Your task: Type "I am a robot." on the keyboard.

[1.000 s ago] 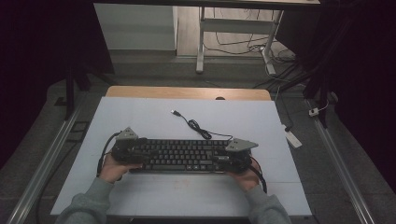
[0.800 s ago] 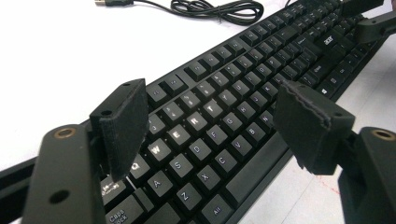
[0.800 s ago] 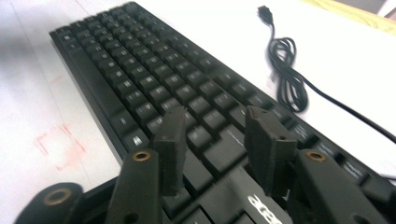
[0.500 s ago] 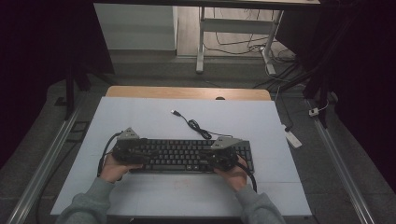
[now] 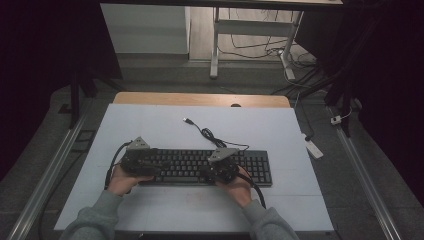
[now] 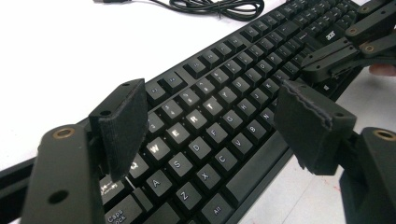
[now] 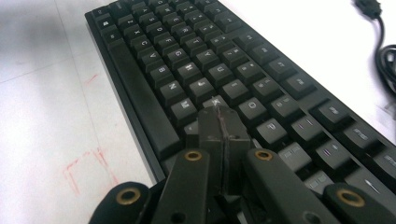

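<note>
Right gripper view has the right gripper (image 7: 219, 116) pinched together empty, tips over the flat black plastic keyboard (image 7: 196, 74), having just closed. Left gripper (image 6: 210, 126) is spread wide above the letter keys.

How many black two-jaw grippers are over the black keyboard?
2. The left gripper sits over the black keyboard's left end, jaws open; the right gripper sits over its middle keys, jaws shut with nothing between them.

Bare table (image 5: 150, 125) beyond keyboard (image 5: 200, 167), cable (image 5: 210, 135) aside

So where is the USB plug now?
In the high view the USB plug lies on the table, beyond the keyboard, at its cable's far end.
</note>
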The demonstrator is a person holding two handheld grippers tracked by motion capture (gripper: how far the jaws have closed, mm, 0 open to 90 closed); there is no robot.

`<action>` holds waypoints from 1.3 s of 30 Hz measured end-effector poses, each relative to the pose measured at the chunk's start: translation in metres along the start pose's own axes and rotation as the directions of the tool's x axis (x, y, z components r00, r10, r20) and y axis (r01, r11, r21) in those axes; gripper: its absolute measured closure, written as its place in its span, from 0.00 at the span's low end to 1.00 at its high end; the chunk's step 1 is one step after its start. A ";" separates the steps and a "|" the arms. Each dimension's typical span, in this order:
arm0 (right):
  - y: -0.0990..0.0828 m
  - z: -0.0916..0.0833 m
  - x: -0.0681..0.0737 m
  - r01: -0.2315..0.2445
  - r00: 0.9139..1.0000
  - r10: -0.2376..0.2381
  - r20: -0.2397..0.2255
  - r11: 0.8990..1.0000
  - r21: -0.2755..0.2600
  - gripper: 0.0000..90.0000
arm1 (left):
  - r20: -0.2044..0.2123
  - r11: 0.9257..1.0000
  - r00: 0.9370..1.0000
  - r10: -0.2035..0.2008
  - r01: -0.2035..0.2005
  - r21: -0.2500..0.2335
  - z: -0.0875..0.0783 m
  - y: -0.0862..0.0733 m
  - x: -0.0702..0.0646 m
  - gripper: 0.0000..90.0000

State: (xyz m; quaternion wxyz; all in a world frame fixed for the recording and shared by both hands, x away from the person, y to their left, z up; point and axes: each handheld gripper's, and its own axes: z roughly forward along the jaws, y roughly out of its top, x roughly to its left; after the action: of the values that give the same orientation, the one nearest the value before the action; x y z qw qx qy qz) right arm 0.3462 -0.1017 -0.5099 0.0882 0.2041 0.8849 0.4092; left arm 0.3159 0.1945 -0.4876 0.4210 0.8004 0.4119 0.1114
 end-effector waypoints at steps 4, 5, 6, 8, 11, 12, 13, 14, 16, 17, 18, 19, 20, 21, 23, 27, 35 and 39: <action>0.002 0.005 0.003 0.017 1.000 -0.017 0.012 0.999 0.027 0.99 | 0.000 1.000 1.000 -0.001 0.001 -0.002 -0.001 0.000 0.000 0.29; 0.001 0.006 0.004 0.017 1.000 -0.017 0.012 0.999 0.029 0.99 | -0.001 1.000 1.000 -0.002 0.002 -0.002 -0.001 -0.001 0.000 0.29; 0.001 0.005 0.004 0.016 1.000 -0.016 0.012 0.999 0.030 0.99 | -0.002 1.000 1.000 -0.002 0.002 -0.002 -0.001 -0.001 0.001 0.29; 0.001 0.005 0.003 0.016 1.000 -0.016 0.013 0.999 0.031 0.99 | -0.003 1.000 1.000 -0.002 0.002 -0.003 -0.001 -0.001 0.001 0.29; 0.000 0.005 0.003 0.010 1.000 -0.010 0.011 0.999 0.036 0.99 | -0.003 1.000 1.000 0.001 -0.001 -0.001 -0.001 -0.001 0.000 0.29; 0.000 0.006 0.003 0.013 1.000 -0.014 0.017 0.999 0.045 0.99 | -0.002 1.000 1.000 0.002 -0.002 0.001 -0.001 -0.001 0.000 0.29; -0.001 0.006 0.003 0.016 1.000 -0.017 0.019 0.998 0.053 0.99 | -0.003 1.000 1.000 0.002 -0.002 0.001 -0.001 -0.001 0.000 0.29; -0.001 0.007 0.004 0.013 1.000 -0.014 0.018 0.999 0.048 0.99 | -0.003 1.000 1.000 0.002 -0.002 0.001 -0.001 -0.001 0.000 0.29; -0.001 0.008 0.003 0.024 0.999 -0.025 0.025 0.998 0.064 0.99 | -0.003 1.000 1.000 0.001 -0.001 0.001 -0.001 -0.001 0.000 0.29; -0.002 0.008 0.003 0.019 0.999 -0.020 0.025 0.998 0.058 0.99 | -0.004 1.000 1.000 0.002 -0.002 0.002 -0.001 -0.001 0.000 0.29; -0.002 0.008 0.003 0.018 1.000 -0.019 0.024 0.998 0.057 0.99 | -0.004 1.000 1.000 0.005 -0.005 0.002 -0.001 -0.001 0.000 0.29; -0.002 0.007 0.003 0.021 0.999 -0.022 0.025 0.998 0.053 0.99 | -0.004 1.000 1.000 0.006 -0.006 0.002 -0.001 -0.001 0.000 0.29; -0.001 0.006 0.004 0.025 0.999 -0.026 0.026 0.999 0.045 0.99 | -0.004 1.000 1.000 0.006 -0.006 0.002 -0.001 -0.001 0.000 0.29; -0.001 0.004 0.004 0.024 0.999 -0.024 0.025 0.999 0.026 0.99 | -0.005 1.000 1.000 0.005 -0.005 0.002 -0.001 -0.001 0.000 0.29; 0.000 -0.001 0.002 0.021 0.999 -0.020 0.032 1.000 -0.014 0.99 | -0.006 1.000 1.000 0.004 -0.004 0.000 -0.001 -0.001 0.000 0.29; -0.002 -0.015 -0.004 0.000 0.999 0.003 0.042 0.998 -0.064 0.99 | -0.007 1.000 1.000 0.007 -0.007 -0.003 -0.002 -0.001 0.000 0.29; -0.021 -0.044 -0.019 -0.066 0.991 0.078 0.110 0.992 -0.106 0.70 | -0.010 1.000 1.000 0.011 -0.011 -0.001 -0.002 -0.002 -0.001 0.29; -0.030 -0.055 -0.024 -0.081 0.987 0.097 0.125 0.989 -0.123 0.64 | -0.012 1.000 1.000 0.012 -0.012 0.000 -0.002 -0.002 -0.001 0.29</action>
State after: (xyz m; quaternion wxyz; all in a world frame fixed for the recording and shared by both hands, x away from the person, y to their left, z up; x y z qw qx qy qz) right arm 0.3417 -0.1678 -0.4969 0.1396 0.2644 0.8415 0.4500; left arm 0.3126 0.1955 -0.4878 0.4180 0.8021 0.4097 0.1189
